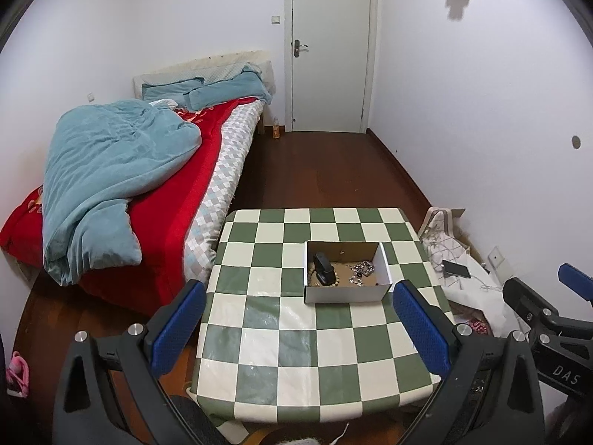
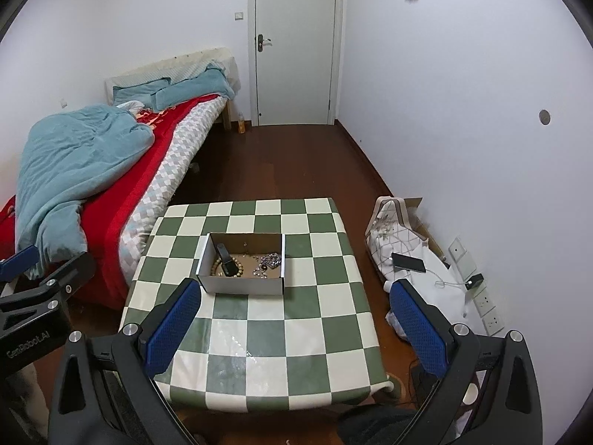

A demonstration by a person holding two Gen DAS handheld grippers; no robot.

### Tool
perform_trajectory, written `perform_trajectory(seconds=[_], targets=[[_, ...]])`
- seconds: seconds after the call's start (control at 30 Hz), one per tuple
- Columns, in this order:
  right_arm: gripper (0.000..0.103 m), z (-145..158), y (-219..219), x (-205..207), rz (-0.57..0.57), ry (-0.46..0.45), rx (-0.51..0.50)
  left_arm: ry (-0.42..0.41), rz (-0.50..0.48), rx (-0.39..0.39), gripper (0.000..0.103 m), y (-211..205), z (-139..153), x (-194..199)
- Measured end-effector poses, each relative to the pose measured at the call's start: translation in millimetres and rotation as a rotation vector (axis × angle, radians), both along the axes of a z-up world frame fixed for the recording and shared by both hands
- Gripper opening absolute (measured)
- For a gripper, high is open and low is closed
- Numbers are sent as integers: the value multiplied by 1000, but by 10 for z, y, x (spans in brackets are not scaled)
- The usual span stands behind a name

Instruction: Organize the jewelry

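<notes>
Both hand-held grippers hang above the near edge of the desk (image 1: 259,337), and neither one touches anything. The left hand-held gripper (image 1: 296,330) has its two blue-padded fingers (image 1: 177,328) spread wide apart, with nothing between them. The right hand-held gripper (image 2: 292,328) is released in the same way, its blue fingers (image 2: 172,324) far from each other and empty. In the left wrist view the right one also shows at the right edge, and in the right wrist view the left one shows at the left edge, so they are side by side.

The desk is covered with a cloth of green and cream squares under a clear shiny sheet. On its far half stands an open white cardboard box (image 1: 346,293) with a brown inside. It is well apart from both hand-held grippers. All the jewelry lies in this box. On its left side there is a ring of tan beads (image 2: 217,269), and a dark upright object (image 1: 323,269) stands in the middle of that ring; I cannot tell what the object is. On the right side of the box floor lies a tangled heap of silver jewelry (image 1: 362,270), with some small loose pieces near it.

Left of the desk is a bed (image 1: 155,200) with a red cover and a crumpled blue blanket (image 1: 111,170). Far behind is a closed white door (image 1: 330,48). On the floor to the right of the desk lies a pile of white fabric with a dark phone (image 2: 408,262) on top, close to the wall sockets.
</notes>
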State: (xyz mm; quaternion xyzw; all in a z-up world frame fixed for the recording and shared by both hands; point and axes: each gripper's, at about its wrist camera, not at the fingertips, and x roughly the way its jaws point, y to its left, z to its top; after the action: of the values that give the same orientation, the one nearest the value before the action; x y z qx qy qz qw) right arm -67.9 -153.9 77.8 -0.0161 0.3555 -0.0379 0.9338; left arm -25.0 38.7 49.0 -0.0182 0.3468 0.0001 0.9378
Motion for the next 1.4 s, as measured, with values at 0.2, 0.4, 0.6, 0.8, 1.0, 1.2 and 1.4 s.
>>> perform_trajectory(seconds=[0.2,0.4,0.6,0.8,1.0,1.2,1.4], targets=[[103,96,-16,-168,1,-5,3,-1,-10,-5,103,0,55,-117],[103,107,-18,-178,6,5,12,14,-16,3,103,-50,52,-141],[103,92,-45,-62,-10,7,3,18,14,16,103,-70,55,24],[103,40,-76,253,-23,22,-13,26,44,32,103,-65,48,263],[103,-47,-68,584,-33,44,-24,51,59,37,103,-76,-7,497],[103,-184,-60,860,-38,81,-38,96,52,51,103,-120,-136,704],[103,-342,-77,1060,-48,123,-46,125,41,44,103,-165,-198,832]])
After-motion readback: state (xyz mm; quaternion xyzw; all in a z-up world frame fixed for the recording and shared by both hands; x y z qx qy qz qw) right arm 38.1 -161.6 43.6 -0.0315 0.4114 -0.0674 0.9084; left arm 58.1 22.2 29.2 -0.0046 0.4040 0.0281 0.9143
